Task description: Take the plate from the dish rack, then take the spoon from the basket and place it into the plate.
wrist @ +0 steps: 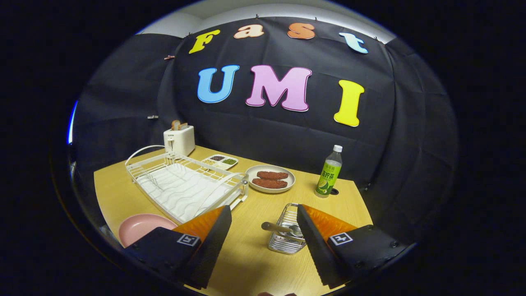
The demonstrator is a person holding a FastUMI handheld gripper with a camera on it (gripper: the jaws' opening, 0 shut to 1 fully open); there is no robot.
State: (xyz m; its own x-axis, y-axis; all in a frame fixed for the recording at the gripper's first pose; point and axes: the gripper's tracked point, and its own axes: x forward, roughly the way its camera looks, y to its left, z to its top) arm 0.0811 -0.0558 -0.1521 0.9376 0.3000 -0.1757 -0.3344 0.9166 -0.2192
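Observation:
My gripper [264,220] is open, its two fingers spread wide above the wooden table [246,263] with nothing between them. A pink plate [141,227] lies flat on the table just left of the left finger, partly hidden by it, in front of the white wire dish rack [185,183], which holds nothing. A small metal wire basket [286,234] stands close against the right finger. A spoon [279,228] lies across the basket, its handle pointing left into the gap between the fingers.
Beyond the rack stands a white toaster [179,139] with bread in it. A divided tray of condiments [220,161], a beige plate with two brown patties [270,179] and a green drink bottle [329,172] stand farther back. The table's right edge is near the bottle.

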